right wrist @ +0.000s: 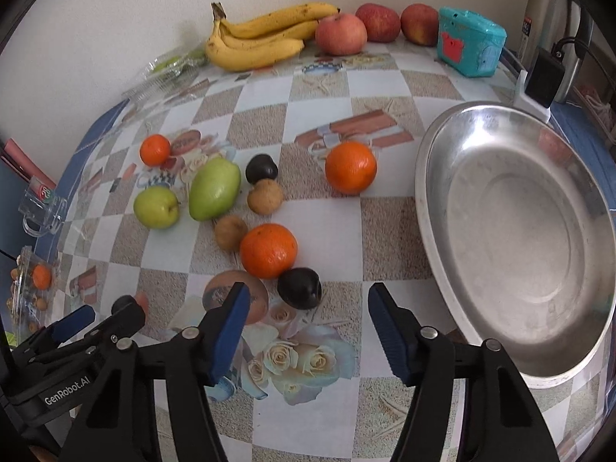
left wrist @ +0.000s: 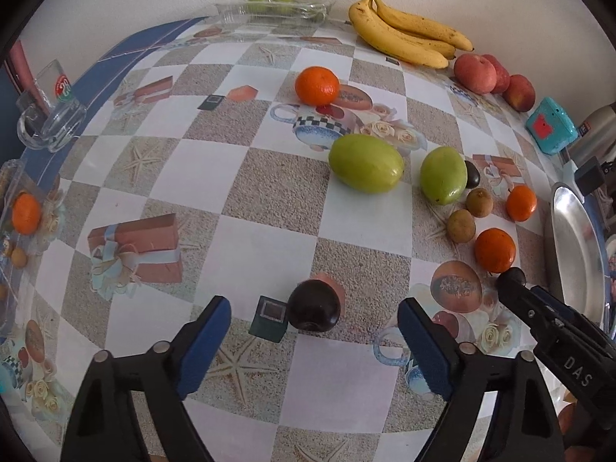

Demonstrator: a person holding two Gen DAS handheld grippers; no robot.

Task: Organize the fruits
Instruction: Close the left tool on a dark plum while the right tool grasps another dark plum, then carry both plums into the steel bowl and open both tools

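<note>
In the left wrist view my left gripper is open, its jaws either side of a dark plum on the table. In the right wrist view my right gripper is open, with another dark plum just ahead between its fingertips. Around it lie an orange, a second orange, a third small orange, two brown round fruits, a third plum and two green fruits. The empty steel bowl sits right.
Bananas, three apples and a teal box line the back wall. A glass mug stands at the left table edge. A clear plastic tray holds green fruit at the back. A charger sits behind the bowl.
</note>
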